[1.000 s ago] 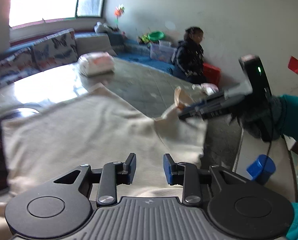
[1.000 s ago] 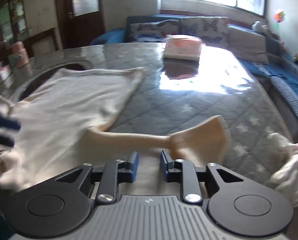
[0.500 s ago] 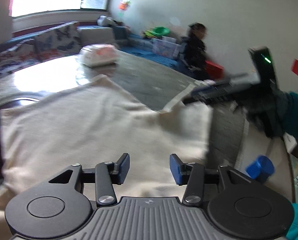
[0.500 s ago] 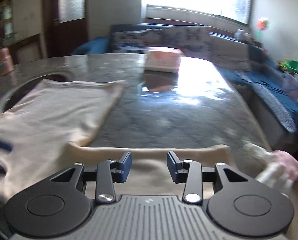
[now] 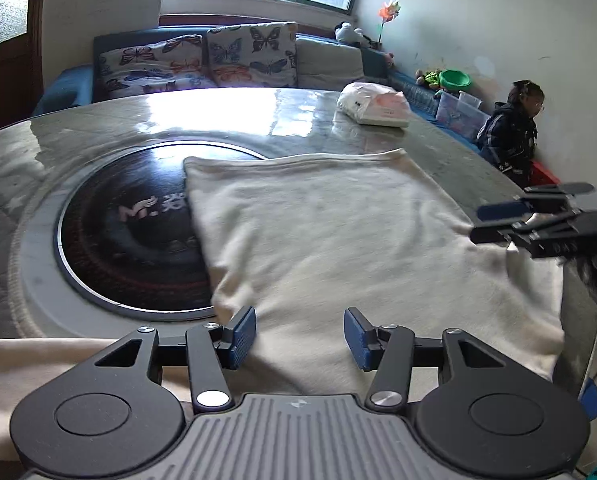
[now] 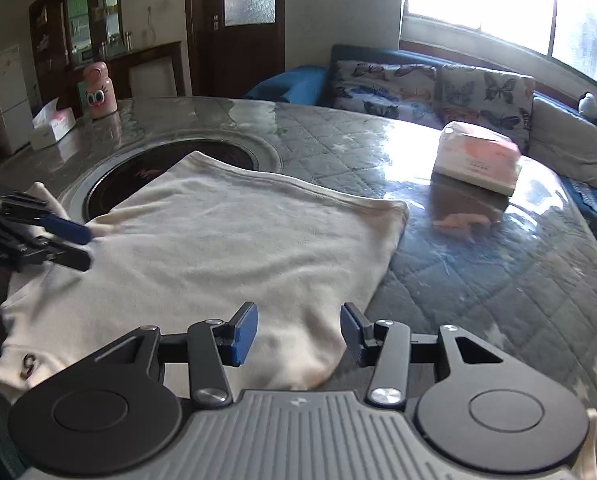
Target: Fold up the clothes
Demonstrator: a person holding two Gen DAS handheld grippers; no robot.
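Note:
A cream garment (image 5: 338, 232) lies flat on the grey quilted table (image 5: 38, 152), its left part over a dark round hotplate. My left gripper (image 5: 300, 338) hovers at its near edge; the jaws are opening with nothing pinched, only cloth lying below them. At the right, my right gripper (image 5: 498, 224) hangs over the garment's far side. In the right wrist view the garment (image 6: 218, 248) shows a folded right edge. My right gripper (image 6: 298, 336) is over its near corner, jaws opening and gripping nothing. The left gripper (image 6: 74, 244) is at the left edge.
A pink and white tissue pack (image 6: 478, 162) sits on the table's far side. The hotplate (image 5: 130, 232) is set into the table. A pink bottle (image 6: 99, 90) and tissue box (image 6: 52, 126) stand far left. A sofa (image 5: 218, 60) and a seated person (image 5: 510, 132) are beyond.
Both grippers' jaws have widened. The sleeve that stretched out to the right is no longer spread; the garment now has a straight folded side. Both views have swung across the table.

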